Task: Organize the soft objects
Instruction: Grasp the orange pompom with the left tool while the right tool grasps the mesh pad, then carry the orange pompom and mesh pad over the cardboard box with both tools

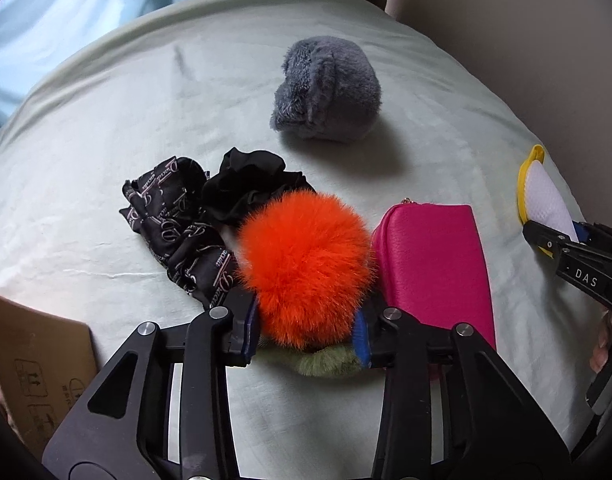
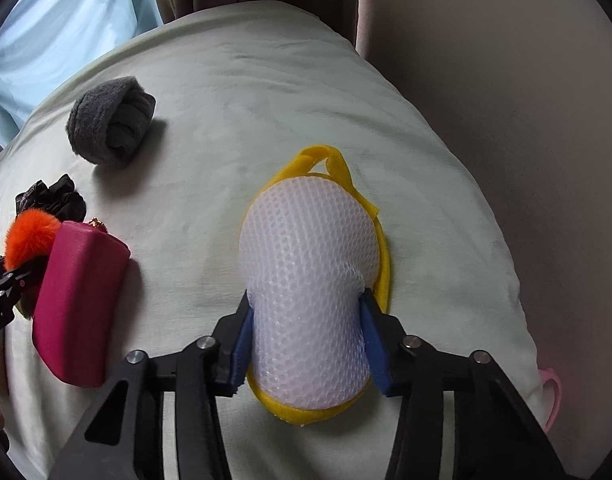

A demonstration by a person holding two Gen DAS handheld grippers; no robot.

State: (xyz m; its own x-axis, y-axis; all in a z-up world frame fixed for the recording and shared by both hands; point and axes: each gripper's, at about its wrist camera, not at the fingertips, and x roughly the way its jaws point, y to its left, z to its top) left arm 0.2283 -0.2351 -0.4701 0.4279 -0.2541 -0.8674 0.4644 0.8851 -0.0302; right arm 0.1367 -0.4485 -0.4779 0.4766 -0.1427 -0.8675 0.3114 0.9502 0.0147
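My left gripper (image 1: 306,330) is shut on a fluffy orange pompom (image 1: 306,260), its blue pads pressed into the fur on both sides. A green fuzzy scrunchie (image 1: 326,364) lies just under the pompom. My right gripper (image 2: 306,340) is shut on a white mesh sponge (image 2: 310,256) with a yellow rim and loop; the mesh is pinched narrow between the pads. In the left wrist view the same sponge (image 1: 546,196) shows at the right edge, in the right gripper (image 1: 540,236). The left gripper (image 2: 2,276) peeks in at the left edge of the right wrist view.
On the pale green bedsheet (image 1: 126,112) lie a grey rolled fuzzy sock (image 1: 326,88), a printed black scrunchie (image 1: 178,224), a plain black scrunchie (image 1: 250,184) and a pink pouch (image 1: 434,264). A cardboard box (image 1: 34,360) stands at the near left. A pink item (image 2: 552,396) hangs off the right edge.
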